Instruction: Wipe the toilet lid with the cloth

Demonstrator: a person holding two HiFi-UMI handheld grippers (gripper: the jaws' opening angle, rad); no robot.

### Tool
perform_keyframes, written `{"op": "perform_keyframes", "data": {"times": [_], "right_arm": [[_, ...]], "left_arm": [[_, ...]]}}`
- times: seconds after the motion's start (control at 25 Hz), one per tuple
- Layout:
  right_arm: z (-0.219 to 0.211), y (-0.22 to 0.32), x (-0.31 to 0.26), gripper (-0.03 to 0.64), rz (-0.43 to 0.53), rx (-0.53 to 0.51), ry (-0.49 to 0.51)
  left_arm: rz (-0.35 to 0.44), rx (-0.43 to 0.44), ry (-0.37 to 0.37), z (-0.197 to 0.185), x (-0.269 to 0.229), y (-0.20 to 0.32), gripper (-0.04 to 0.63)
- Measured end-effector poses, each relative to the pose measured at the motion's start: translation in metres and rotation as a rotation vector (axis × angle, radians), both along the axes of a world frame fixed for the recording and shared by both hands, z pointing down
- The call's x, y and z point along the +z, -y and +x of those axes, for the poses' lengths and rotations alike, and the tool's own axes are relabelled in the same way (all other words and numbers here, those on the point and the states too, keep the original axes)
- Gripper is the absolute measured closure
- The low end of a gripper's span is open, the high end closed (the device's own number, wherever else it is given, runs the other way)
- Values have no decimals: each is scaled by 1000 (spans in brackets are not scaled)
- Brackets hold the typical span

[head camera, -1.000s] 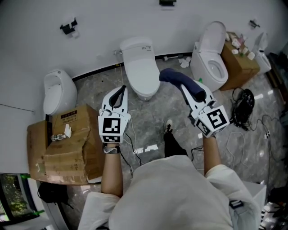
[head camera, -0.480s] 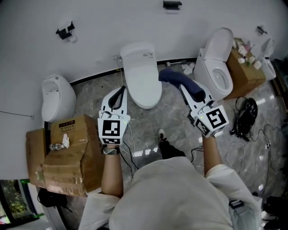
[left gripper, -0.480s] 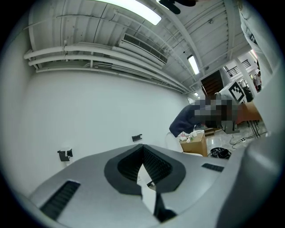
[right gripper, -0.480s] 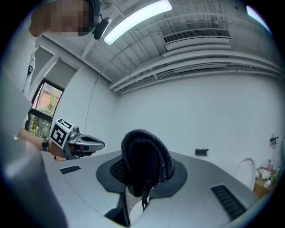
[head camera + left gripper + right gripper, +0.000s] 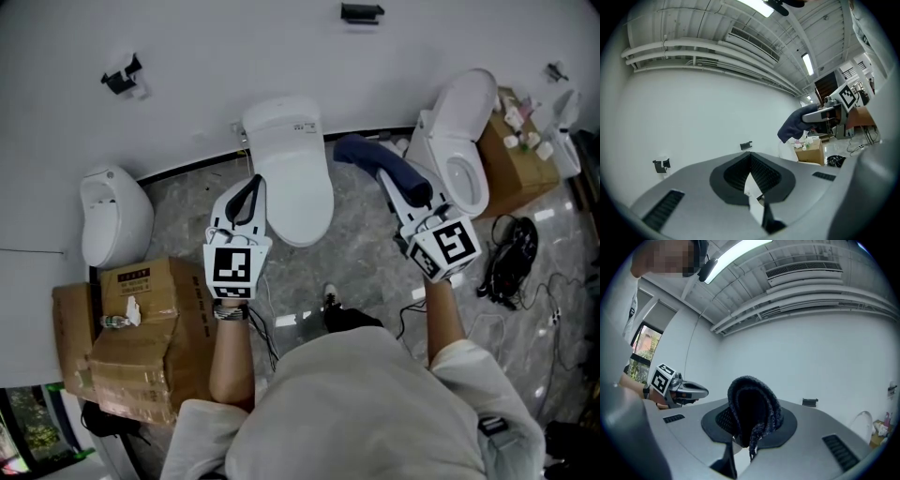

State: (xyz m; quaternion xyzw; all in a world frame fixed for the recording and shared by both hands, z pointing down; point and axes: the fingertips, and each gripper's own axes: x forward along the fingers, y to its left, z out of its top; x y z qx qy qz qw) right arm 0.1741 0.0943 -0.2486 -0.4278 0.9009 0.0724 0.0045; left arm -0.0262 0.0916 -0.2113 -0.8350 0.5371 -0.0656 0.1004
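The white toilet with its lid point(image 5: 290, 173) down stands against the wall in the middle of the head view. My left gripper point(image 5: 248, 193) is level at the lid's left edge, its jaws shut and empty; the left gripper view shows its closed jaws point(image 5: 752, 173) against the white wall. To the right of the toilet my right gripper point(image 5: 386, 180) is shut on a dark blue cloth point(image 5: 367, 157) that droops from the jaws. In the right gripper view the cloth point(image 5: 752, 411) fills the jaws, with the left gripper point(image 5: 684, 391) off to the left.
A second toilet point(image 5: 462, 141) with its lid raised stands at the right, beside a cardboard box point(image 5: 517, 155) holding small items. A white urinal point(image 5: 112, 214) and stacked cardboard boxes point(image 5: 141, 323) are at the left. Cables point(image 5: 511, 251) lie on the marble floor at the right.
Both grippers have moved forward toward the wall, and the closed toilet now lies right beside the left gripper's tip. The cloth stays in the right gripper.
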Motion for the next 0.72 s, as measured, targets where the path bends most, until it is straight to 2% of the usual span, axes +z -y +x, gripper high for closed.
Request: {"op": "perform_keyframes", "data": {"times": [0.36, 0.72], "right_arm": [[14, 56, 3, 534, -6, -33, -25], [24, 108, 6, 534, -20, -74, -19]], "left_arm": [[-20, 2, 32, 27, 2, 57, 594], [-39, -54, 23, 38, 8, 99, 594]]}}
